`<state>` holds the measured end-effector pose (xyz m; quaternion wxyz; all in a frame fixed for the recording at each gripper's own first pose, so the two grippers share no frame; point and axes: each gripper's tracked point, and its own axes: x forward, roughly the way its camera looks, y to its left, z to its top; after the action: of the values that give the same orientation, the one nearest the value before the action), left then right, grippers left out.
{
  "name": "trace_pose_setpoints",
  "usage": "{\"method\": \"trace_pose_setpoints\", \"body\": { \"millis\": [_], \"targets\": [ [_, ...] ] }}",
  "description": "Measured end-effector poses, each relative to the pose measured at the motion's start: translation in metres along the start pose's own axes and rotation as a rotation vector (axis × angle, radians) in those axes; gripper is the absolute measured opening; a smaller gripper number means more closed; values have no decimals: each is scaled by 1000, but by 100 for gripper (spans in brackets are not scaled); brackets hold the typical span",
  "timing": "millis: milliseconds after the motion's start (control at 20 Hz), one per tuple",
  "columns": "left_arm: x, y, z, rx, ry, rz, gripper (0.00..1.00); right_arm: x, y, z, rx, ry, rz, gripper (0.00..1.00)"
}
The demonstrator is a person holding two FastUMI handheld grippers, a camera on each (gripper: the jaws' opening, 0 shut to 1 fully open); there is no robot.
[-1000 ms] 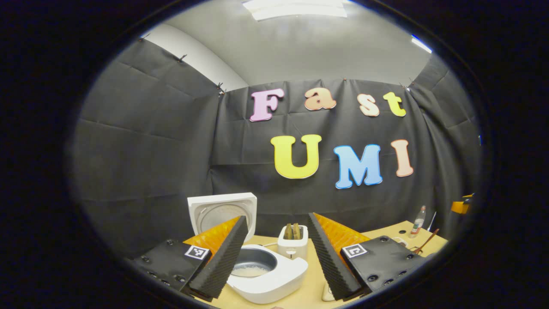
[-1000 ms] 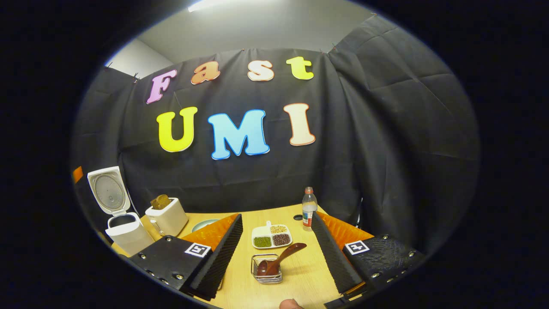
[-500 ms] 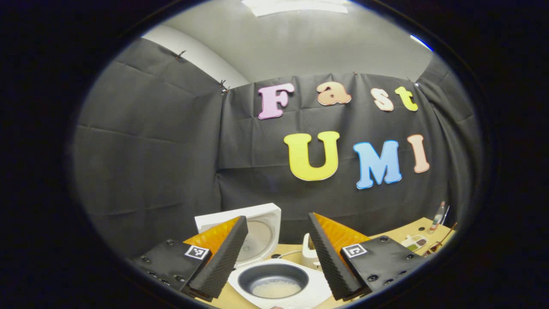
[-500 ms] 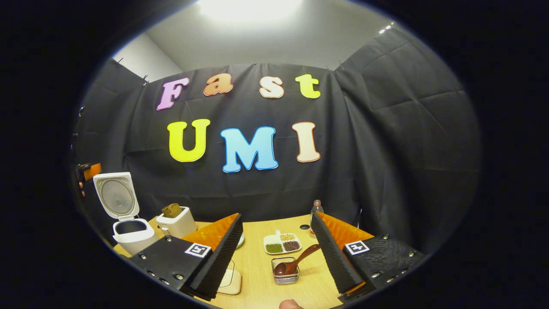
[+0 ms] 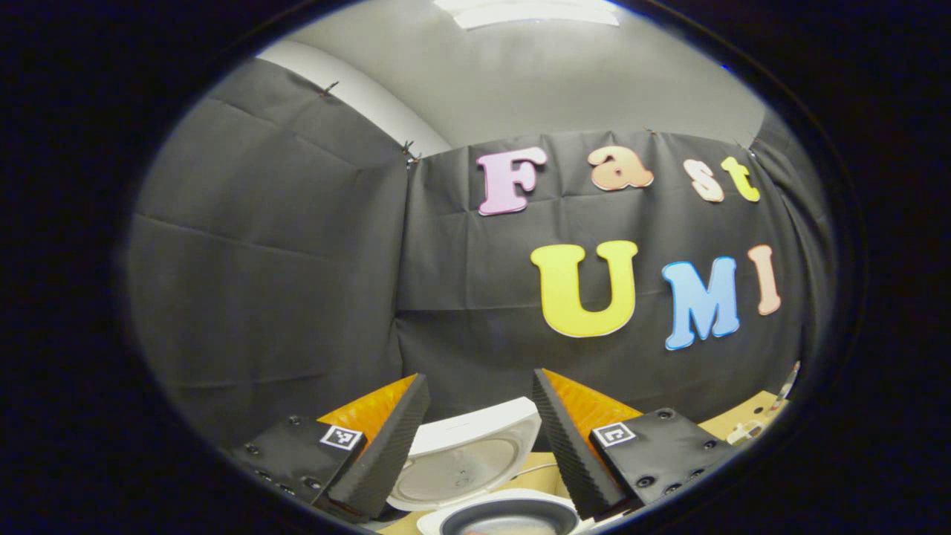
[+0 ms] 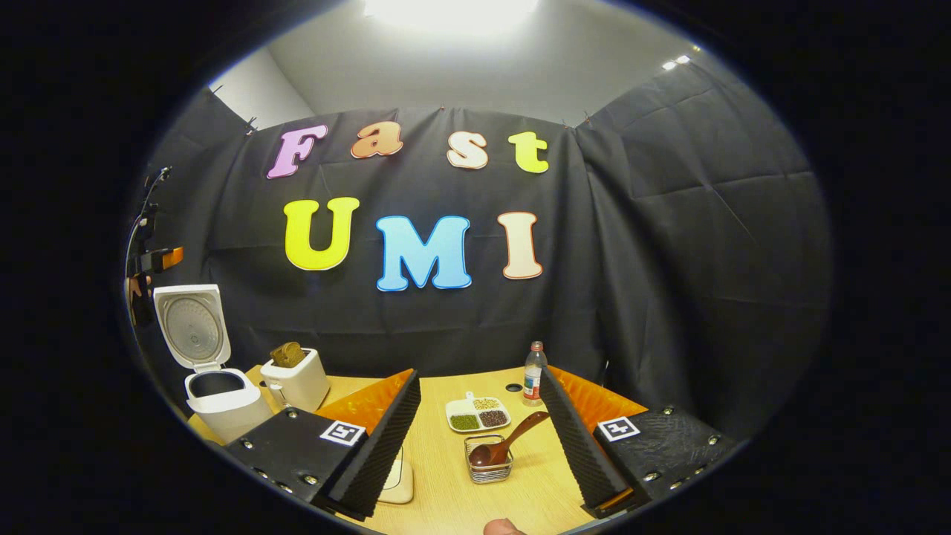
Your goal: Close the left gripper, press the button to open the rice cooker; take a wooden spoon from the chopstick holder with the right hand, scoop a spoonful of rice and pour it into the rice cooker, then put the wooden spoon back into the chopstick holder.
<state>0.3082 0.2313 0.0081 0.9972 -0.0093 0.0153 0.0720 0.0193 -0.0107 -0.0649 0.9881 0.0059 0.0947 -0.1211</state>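
Note:
The white rice cooker stands with its lid up just beyond my left gripper, which is open and holds nothing. The rim of its grey inner pot shows at the bottom edge. In the right gripper view the same rice cooker sits at the table's far left, lid raised. A brown wooden spoon leans in the wire chopstick holder, bowl down, handle pointing up to the right. My right gripper is open and empty, hanging above and in front of the holder, apart from it.
A white toaster with bread stands right of the cooker. A divided dish of beans and grains and a small bottle sit behind the holder. A pale square pad lies near my right gripper's left finger. Black cloth walls close in the wooden table.
The left gripper view has swung left and closer to the cooker, so the toaster has slid out of sight and the pot has sunk to the bottom edge. The right gripper has drifted slightly; the spoon stays in the holder.

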Motion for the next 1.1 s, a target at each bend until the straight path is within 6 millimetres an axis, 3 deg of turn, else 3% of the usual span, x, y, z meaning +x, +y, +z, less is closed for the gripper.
{"method": "trace_pose_setpoints", "body": {
  "millis": [200, 300, 450, 600, 650, 750, 850, 900, 950, 1050, 1100],
  "targets": [
    [37, 21, -25, 12, 62, 59, 95, -4, -5, -11, -3, 22, -17, 98],
    [60, 20, -40, 5, 106, 80, 96, -4, -9, -16, -9, 34, -22, 98],
    [76, 23, -66, -10, 175, 106, 97, -5, -13, -17, -17, 33, -19, 98],
    [81, 35, -88, -21, 234, 169, 96, -3, -17, -19, -14, 38, -15, 98],
    [83, 36, -87, -13, 227, 180, 99, -2, -18, -19, -15, 41, -11, 98],
    [83, 36, -89, -5, 241, 190, 91, 0, -19, -17, -22, 39, 3, 98],
    [81, 35, -89, -15, 250, 199, 92, 2, -21, -14, -28, 31, 14, 98],
    [79, 34, -89, -21, 256, 203, 91, 3, -23, -14, -28, 30, 21, 98],
    [75, 32, -89, -26, 262, 204, 99, 4, -24, -14, -27, 29, 27, 98],
    [64, 24, -91, -32, 268, 205, 92, 6, -28, -14, -24, 31, 40, 98],
    [58, 19, -91, -29, 269, 203, 93, 8, -30, -14, -22, 32, 48, 98]
  ]
}}
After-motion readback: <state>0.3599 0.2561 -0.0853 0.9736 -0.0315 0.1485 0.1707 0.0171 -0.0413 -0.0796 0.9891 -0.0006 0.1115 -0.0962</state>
